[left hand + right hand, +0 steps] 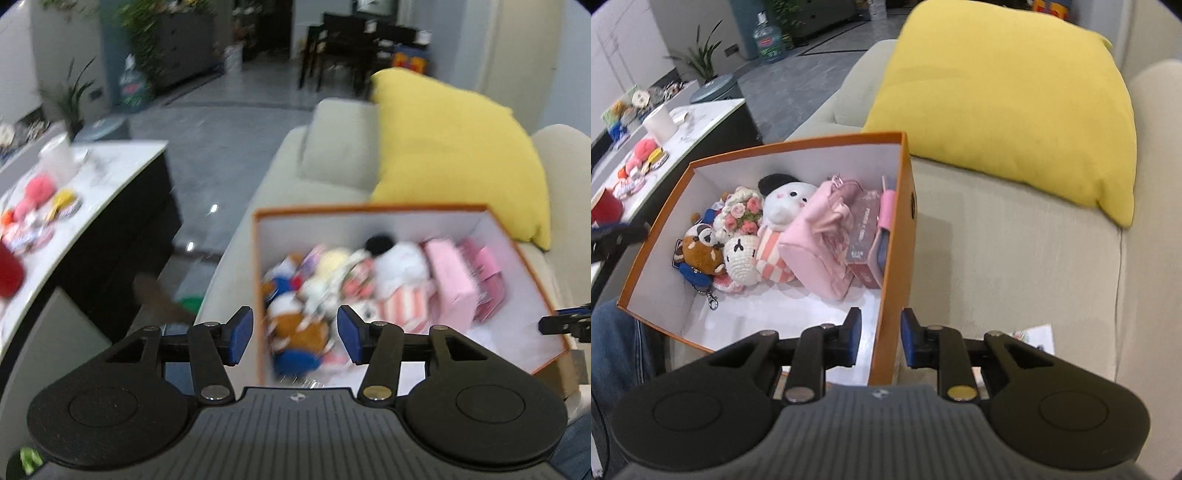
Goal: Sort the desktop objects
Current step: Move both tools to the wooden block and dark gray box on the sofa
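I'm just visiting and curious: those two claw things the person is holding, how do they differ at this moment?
The left gripper is spread wide and empty, above the toys in the orange box; the right gripper is narrower. The left touches nothing; the right straddles the box's near side wall, one finger inside, one outside, though whether it pinches is unclear. Both have black arms and blue pads.

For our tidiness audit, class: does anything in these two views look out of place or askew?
Yes: the orange box of plush toys sits on the sofa, not the table, tilted against the seat. The right gripper straddles its side wall. Small toys are on the table.
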Tool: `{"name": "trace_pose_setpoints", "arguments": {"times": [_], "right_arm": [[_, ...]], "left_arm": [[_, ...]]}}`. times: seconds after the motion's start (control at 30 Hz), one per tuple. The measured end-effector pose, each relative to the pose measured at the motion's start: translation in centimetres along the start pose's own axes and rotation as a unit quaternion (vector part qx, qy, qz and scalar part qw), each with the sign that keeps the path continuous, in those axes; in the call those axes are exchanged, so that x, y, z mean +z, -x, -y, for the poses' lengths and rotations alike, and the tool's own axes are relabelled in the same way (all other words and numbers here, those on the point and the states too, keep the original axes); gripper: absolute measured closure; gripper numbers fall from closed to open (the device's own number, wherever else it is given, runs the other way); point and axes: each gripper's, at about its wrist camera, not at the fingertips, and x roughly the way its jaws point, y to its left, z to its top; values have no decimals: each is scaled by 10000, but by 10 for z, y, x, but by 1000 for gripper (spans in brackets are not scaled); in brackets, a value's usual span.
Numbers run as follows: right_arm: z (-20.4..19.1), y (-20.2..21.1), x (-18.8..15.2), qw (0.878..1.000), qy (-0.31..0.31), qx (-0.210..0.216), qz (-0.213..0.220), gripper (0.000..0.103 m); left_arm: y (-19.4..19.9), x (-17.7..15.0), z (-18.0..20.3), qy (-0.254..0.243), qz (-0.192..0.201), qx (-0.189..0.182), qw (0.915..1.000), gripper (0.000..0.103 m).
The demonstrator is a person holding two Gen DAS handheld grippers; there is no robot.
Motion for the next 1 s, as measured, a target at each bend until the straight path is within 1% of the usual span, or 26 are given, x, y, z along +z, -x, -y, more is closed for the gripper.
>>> {"name": "trace_pose_setpoints", "arguments": {"times": [0.07, 0.17, 0.2, 0.23, 0.27, 0.3, 0.33, 0.37, 0.4, 0.5, 0.53, 0.6, 0.67, 0.8, 0.9, 1.0], "right_arm": [[2, 0, -6, 9999, -152, 71, 8, 78], [2, -3, -14, 9994, -337, 62, 11, 80], [3, -3, -16, 9991, -421, 84, 33, 82], [4, -4, -18, 9988, -470, 64, 82, 83], [4, -3, -21, 9986, -512, 7, 139, 88], [4, -3, -22, 9984, -531, -24, 178, 89], [4, -3, -23, 9982, -561, -35, 217, 89], [4, -2, -25, 9979, -597, -49, 246, 91], [3, -2, -27, 9977, -626, -60, 265, 91], [-3, 1, -32, 9980, -576, -60, 268, 91], [-6, 3, -35, 9982, -537, -69, 271, 90], [-9, 6, -42, 9983, -511, -63, 283, 90], [-10, 10, -51, 9976, -627, -11, 278, 89], [-18, 21, -71, 9971, -721, 122, 220, 87], [-19, 27, -85, 9967, -752, 252, 188, 85], [-15, 29, -91, 9957, -799, 428, 204, 84]], "left_arm": [[-9, -7, -8, 153, -246, 19, 9996, 44], [-19, -13, -11, 276, -428, 196, 9985, 44], [-19, -17, -11, 300, -476, 183, 9982, 44], [-17, -21, -15, 326, -527, 127, 9980, 47], [-20, -22, -16, 356, -587, 87, 9976, 53], [-20, -24, -17, 359, -637, 80, 9973, 63], [-22, -24, -16, 317, -672, 53, 9972, 69], [-15, -29, -19, 301, -686, 30, 9972, 72], [-16, -31, -19, 281, -733, 21, 9969, 80], [-18, -32, -16, 99, -707, 330, 9969, 88], [-17, -33, -17, 85, -732, 377, 9966, 91], [-14, -34, -21, 77, -786, 390, 9961, 93], [-9, -38, -22, 4, -830, 422, 9957, 93], [-1, -47, -22, -173, -888, 623, 9940, 93], [5, -53, -24, -271, -959, 607, 9932, 93], [5, -54, -28, -279, -943, 585, 9934, 93]]}}
